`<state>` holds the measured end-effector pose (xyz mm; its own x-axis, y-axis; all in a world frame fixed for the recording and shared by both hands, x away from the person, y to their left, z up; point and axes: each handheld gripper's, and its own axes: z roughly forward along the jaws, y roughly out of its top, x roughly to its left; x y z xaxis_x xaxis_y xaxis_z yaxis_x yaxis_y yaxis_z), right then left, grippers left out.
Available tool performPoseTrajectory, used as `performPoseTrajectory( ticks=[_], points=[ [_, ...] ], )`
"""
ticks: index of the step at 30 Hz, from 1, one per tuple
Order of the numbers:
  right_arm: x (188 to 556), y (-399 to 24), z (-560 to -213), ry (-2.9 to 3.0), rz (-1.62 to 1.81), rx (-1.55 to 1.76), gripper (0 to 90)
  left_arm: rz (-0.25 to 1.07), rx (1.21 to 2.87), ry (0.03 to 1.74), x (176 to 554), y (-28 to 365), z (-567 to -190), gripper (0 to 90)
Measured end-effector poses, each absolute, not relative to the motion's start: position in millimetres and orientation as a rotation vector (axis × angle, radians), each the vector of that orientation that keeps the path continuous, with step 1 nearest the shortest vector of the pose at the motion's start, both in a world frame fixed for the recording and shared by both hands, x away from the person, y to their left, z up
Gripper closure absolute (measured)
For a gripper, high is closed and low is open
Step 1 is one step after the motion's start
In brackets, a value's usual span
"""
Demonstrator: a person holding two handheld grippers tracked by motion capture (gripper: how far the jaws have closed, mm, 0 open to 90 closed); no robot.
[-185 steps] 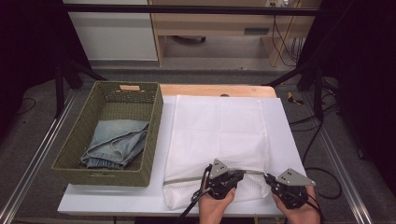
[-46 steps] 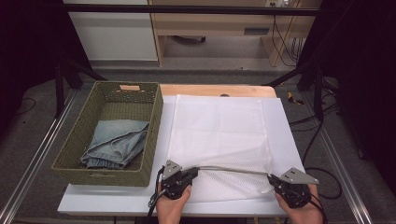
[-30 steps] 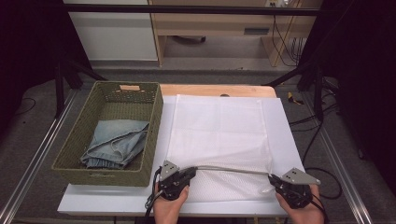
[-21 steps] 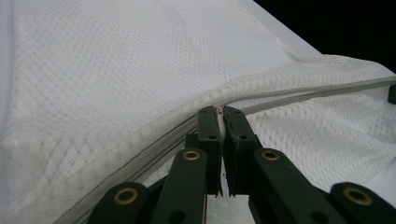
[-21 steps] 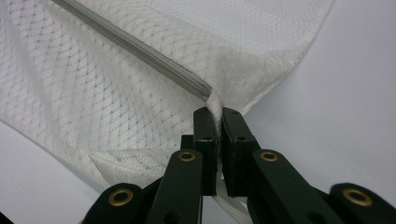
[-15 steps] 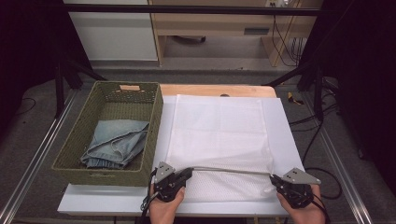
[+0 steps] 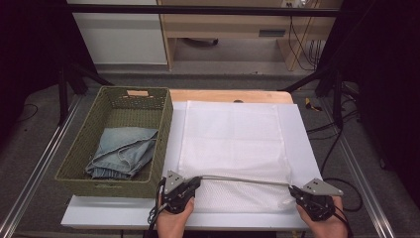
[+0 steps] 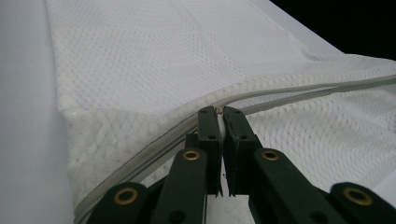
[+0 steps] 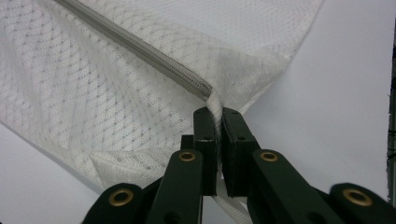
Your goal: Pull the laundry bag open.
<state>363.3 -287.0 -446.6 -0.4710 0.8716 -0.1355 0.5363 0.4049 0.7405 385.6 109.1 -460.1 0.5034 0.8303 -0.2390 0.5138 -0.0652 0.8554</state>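
A white mesh laundry bag (image 7: 233,134) lies flat on the white table (image 7: 114,218), its grey zipper (image 7: 247,179) running along the near edge. At the zipper's left end, my left gripper (image 7: 197,181) is shut on the small metal zipper pull (image 8: 218,110). In its own view the left gripper (image 8: 219,111) has the jaws pressed together over the zipper line. My right gripper (image 7: 292,189) is shut on the bag's near right corner. There the right gripper (image 9: 218,112) pinches a fold of mesh (image 9: 215,100) just past the zipper's end (image 9: 201,88). The zipper is stretched taut between the two grippers.
A green woven basket (image 7: 166,144) stands left of the bag with folded blue jeans (image 7: 124,151) inside. A wooden strip (image 7: 223,95) edges the table's far side. Black stands and cables (image 7: 341,148) are at the right. Bare table (image 7: 307,148) flanks the bag.
My left gripper has slid left along the zipper from the bag's middle to its left end, a little more in the last second. The right gripper has kept still on the corner.
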Motion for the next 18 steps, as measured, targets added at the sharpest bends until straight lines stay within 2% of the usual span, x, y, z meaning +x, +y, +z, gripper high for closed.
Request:
performPoseTrajectory(
  ticks=[18],
  points=[
    [360.3, -285.8, -446.6, 2.183, 0.843, 1.181, 85.8, 0.501, 1.745, 1.158, 373.0, 117.2, -456.9, 86.6]
  ],
)
